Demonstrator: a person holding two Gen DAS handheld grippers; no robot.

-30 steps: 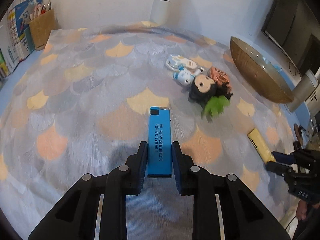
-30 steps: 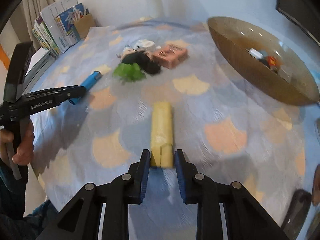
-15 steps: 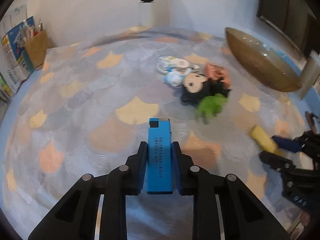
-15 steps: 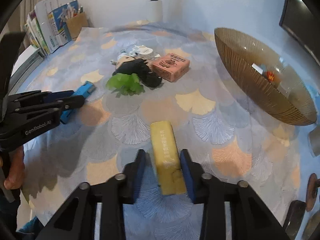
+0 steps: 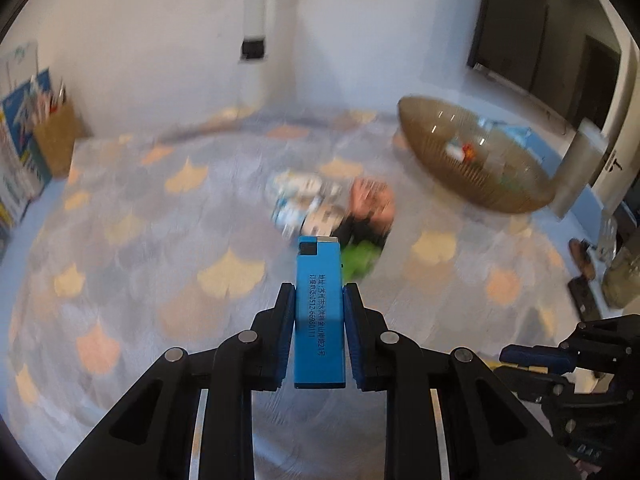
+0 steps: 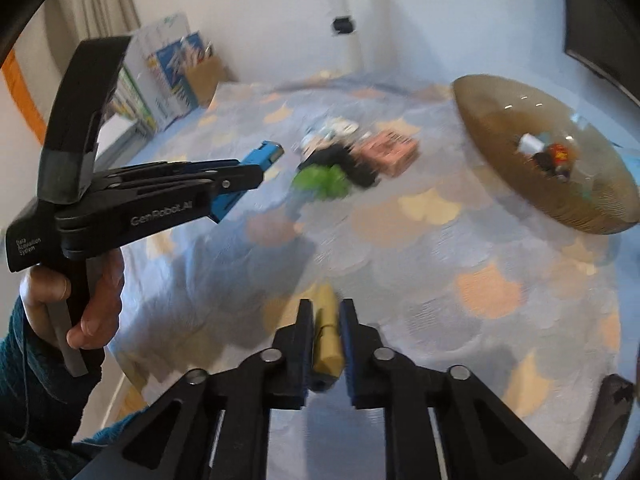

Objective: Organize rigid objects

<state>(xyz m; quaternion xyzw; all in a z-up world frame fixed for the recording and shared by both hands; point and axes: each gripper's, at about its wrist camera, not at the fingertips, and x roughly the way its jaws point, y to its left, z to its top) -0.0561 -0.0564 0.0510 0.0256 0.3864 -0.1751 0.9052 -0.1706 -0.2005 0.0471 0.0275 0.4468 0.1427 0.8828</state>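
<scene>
My left gripper [image 5: 319, 296] is shut on a blue lighter [image 5: 319, 312] and holds it above the patterned tablecloth; it also shows in the right wrist view [image 6: 256, 164]. My right gripper [image 6: 325, 312] is shut on a yellow bar [image 6: 327, 336], lifted off the cloth. A brown glass bowl [image 6: 592, 208] with several small items stands at the right, also in the left wrist view [image 5: 472, 188].
A pile of a dark plush toy with green leaves [image 6: 332, 176], a pink box [image 6: 394, 152] and white-blue toys [image 5: 300, 200] lies mid-table. A cardboard holder with booklets [image 6: 192, 76] stands at the far left corner. Dark objects [image 5: 584, 280] lie at the right edge.
Both grippers have lifted their objects off the table and tilted up. The right gripper closed on the yellow bar and raised it; the left raised the lighter.
</scene>
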